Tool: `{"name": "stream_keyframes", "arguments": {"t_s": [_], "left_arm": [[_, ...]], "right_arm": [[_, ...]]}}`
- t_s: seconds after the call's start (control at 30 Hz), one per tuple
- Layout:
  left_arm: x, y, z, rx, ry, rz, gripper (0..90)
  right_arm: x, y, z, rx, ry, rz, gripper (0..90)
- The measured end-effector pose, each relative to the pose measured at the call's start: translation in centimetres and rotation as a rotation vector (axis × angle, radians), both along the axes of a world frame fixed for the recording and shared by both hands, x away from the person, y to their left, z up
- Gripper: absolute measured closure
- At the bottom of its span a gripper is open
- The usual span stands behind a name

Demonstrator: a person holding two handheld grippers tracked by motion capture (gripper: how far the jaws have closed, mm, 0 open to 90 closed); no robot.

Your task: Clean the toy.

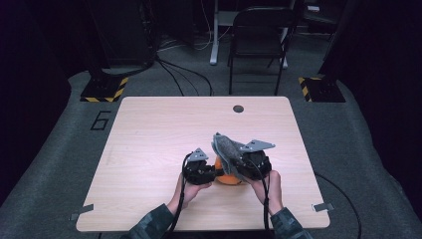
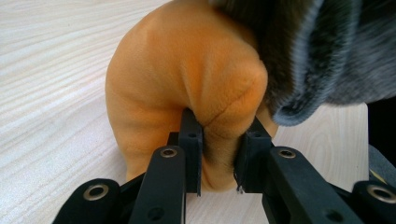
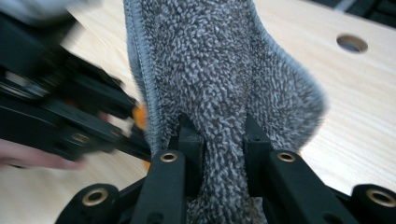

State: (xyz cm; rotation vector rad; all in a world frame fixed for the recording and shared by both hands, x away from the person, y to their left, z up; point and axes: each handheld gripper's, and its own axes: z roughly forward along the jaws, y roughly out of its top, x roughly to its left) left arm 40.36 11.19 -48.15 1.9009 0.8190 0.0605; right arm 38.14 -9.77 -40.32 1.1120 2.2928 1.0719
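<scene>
High view, near edge: both hands at 6 o'clock.
Left gripper [image 1: 211, 172]: jaws nearly closed, pinching a fold of the orange cloth [image 2: 187, 84], which rests on the table [image 1: 149, 129].
Right gripper [image 1: 239, 162]: jaws clamped on the grey towel [image 3: 219, 79], lifted at 1 o'clock over the orange.
Progress: separation under way; both pieces gripped, neither laid out.

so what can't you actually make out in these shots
- Orange cloth, high view: mostly covered by the grey cloth and both grippers; full shape unclear.
- Left gripper, right gripper view: motion-blurred.
- Grey cloth, left gripper view: cut off by the top and right edges, out of focus.
- Table hole: too small to see inside.
</scene>
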Motion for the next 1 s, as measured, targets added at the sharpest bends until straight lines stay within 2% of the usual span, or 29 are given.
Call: {"name": "stream_keyframes", "arguments": {"t_s": [0.13, 0.17, 0.23, 0.4, 0.57, 0.67, 0.77, 0.83, 0.87, 0.9, 1.0], "left_arm": [[0.1, -0.1, -0.1, 0.001, -0.008, -0.001, 75.0], [0.1, 0.0, -0.1, 0.000, -0.008, -0.002, 75.0], [0.1, 0.0, -0.1, -0.006, -0.003, 0.001, 75.0], [0.1, -0.1, -0.2, -0.019, 0.005, 0.002, 75.0], [0.1, -0.2, -0.2, -0.017, 0.000, -0.004, 75.0], [0.1, -0.2, -0.2, -0.013, -0.003, -0.010, 75.0], [0.1, -0.2, -0.2, -0.013, -0.004, -0.011, 75.0], [0.1, -0.2, -0.1, -0.016, -0.006, -0.006, 75.1], [0.0, -0.2, -0.1, -0.016, -0.007, -0.003, 75.1], [0.0, -0.2, -0.1, -0.016, -0.007, -0.002, 75.1], [0.0, -0.2, -0.1, -0.015, -0.007, -0.001, 75.1]], "right_arm": [[0.4, -0.3, -0.7, -0.050, -0.009, -0.013, 75.6], [0.3, -0.4, -0.7, -0.046, -0.002, -0.035, 75.6], [0.4, -0.9, -0.8, -0.072, -0.010, -0.051, 75.5], [1.1, -2.9, -1.6, -0.070, 0.024, -0.106, 75.6], [2.1, -4.8, -2.9, -0.048, 0.084, -0.160, 75.5], [2.7, -5.7, -3.8, -0.052, 0.102, -0.182, 75.3], [3.1, -6.2, -4.7, -0.111, 0.138, -0.224, 75.3], [3.6, -6.6, -5.5, -0.141, 0.158, -0.229, 75.1], [3.6, -6.8, -5.5, -0.128, 0.165, -0.235, 75.1], [3.5, -6.9, -5.0, -0.123, 0.153, -0.238, 75.1], [2.4, -6.3, -2.1, -0.066, 0.073, -0.210, 75.1]]}}
